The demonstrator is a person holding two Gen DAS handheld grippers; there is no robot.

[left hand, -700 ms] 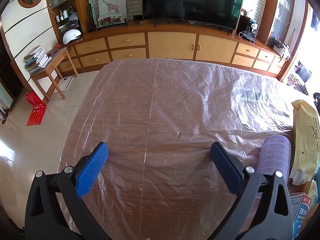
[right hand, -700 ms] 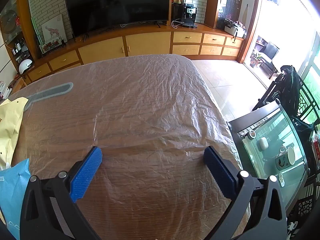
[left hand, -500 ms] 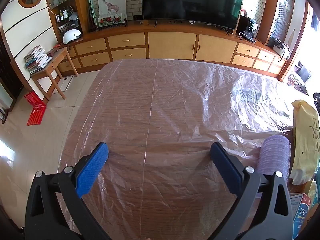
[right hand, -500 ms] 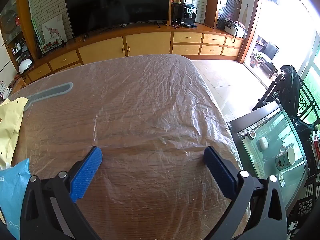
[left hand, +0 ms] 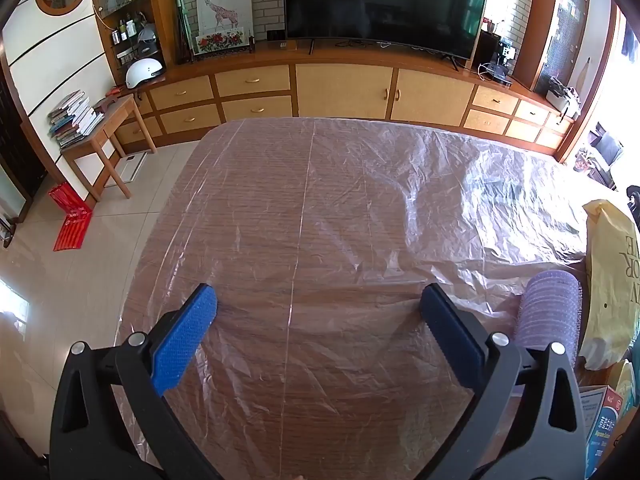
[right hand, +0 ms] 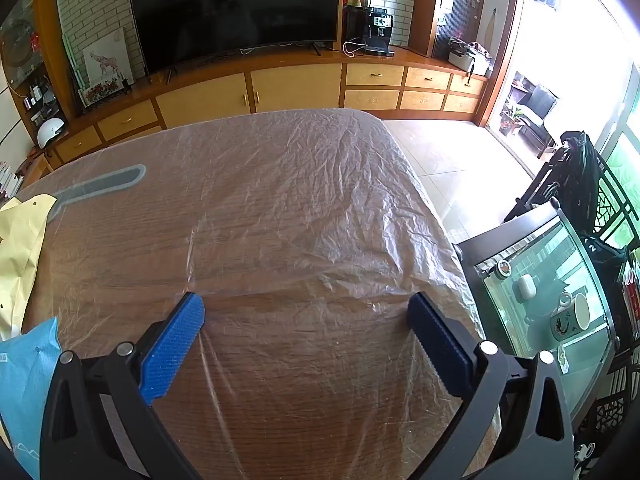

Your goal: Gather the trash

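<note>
A wooden table (left hand: 248,216) lies under a crinkled clear plastic sheet (left hand: 360,200). My left gripper (left hand: 318,302) hovers over its near part, jaws wide open with nothing between them. At the right edge of the left wrist view lie a purple bristly roller (left hand: 550,308), a yellow paper bag (left hand: 612,280) and a printed carton (left hand: 600,424). My right gripper (right hand: 306,310) is open too, over the table's right part (right hand: 280,208). In the right wrist view the yellow bag (right hand: 20,248) and a blue plastic pouch (right hand: 24,384) lie at the left edge.
A long wooden cabinet (left hand: 344,88) with a large TV (left hand: 384,4) runs behind the table. A small side table (left hand: 100,128) with books stands on the left floor. A glass-topped stand (right hand: 552,304) with mugs sits close to the table's right edge. A grey flat tool (right hand: 100,186) lies under the sheet.
</note>
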